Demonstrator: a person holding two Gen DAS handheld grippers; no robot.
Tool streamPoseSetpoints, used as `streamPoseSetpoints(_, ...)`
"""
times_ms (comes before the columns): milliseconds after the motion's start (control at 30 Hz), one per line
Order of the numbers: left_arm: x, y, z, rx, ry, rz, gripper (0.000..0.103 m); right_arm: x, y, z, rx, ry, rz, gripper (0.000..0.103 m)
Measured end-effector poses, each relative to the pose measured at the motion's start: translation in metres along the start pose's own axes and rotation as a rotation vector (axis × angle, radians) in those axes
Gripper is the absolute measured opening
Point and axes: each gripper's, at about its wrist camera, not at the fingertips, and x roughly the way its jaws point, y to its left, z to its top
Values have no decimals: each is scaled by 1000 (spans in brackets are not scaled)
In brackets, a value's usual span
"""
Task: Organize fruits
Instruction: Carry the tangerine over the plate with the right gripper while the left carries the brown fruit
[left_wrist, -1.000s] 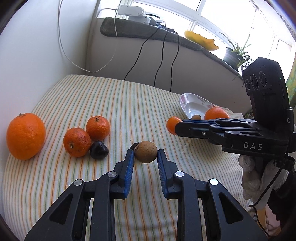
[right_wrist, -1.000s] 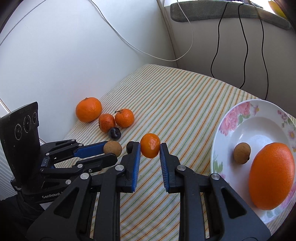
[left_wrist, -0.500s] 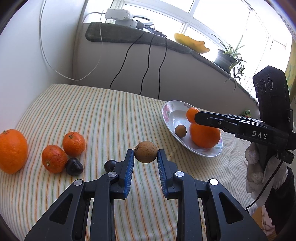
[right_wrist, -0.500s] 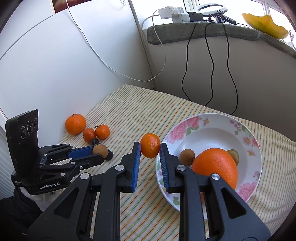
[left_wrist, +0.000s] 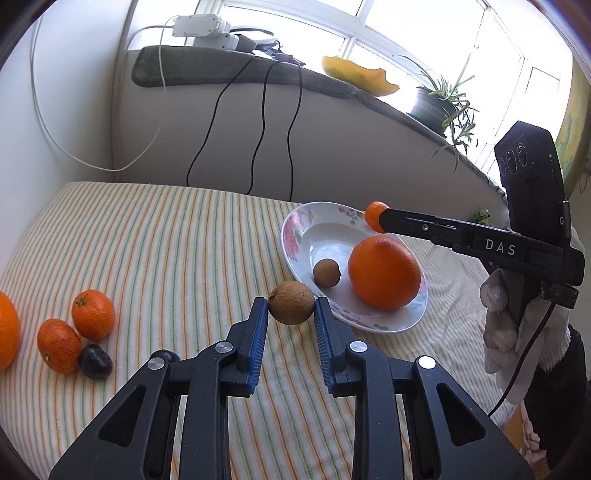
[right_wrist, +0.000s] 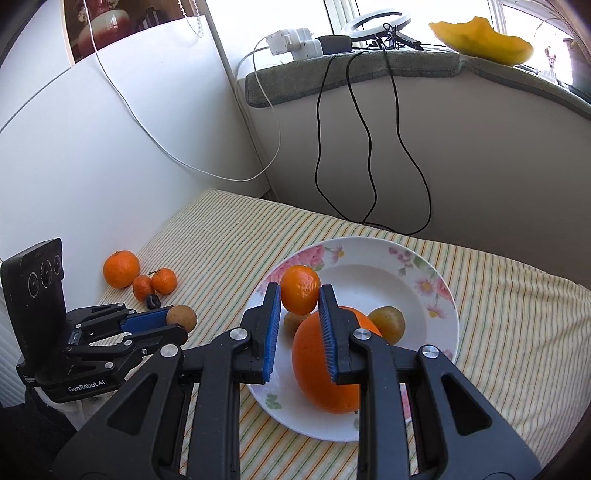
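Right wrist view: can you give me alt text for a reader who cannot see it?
The right gripper holds a small mandarin above a floral plate that already carries a large orange and two small brown fruits. At left, the left gripper grips a brown fruit, with more citrus behind on the striped cloth.

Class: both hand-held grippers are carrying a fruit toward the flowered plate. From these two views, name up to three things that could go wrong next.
1. The small mandarin in the right hand-held gripper hangs over the large orange; dropped there, it may bounce off.
2. The plate already holds three fruits, so the brown fruit in the left hand-held gripper could knock one over the shallow rim.
3. Both converge on one plate and may collide.
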Motion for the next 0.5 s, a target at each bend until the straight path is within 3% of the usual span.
streamPoseSetpoints(500,25,-16,13,30,21,-18,24,12,-27,8,30,2,-31,22)
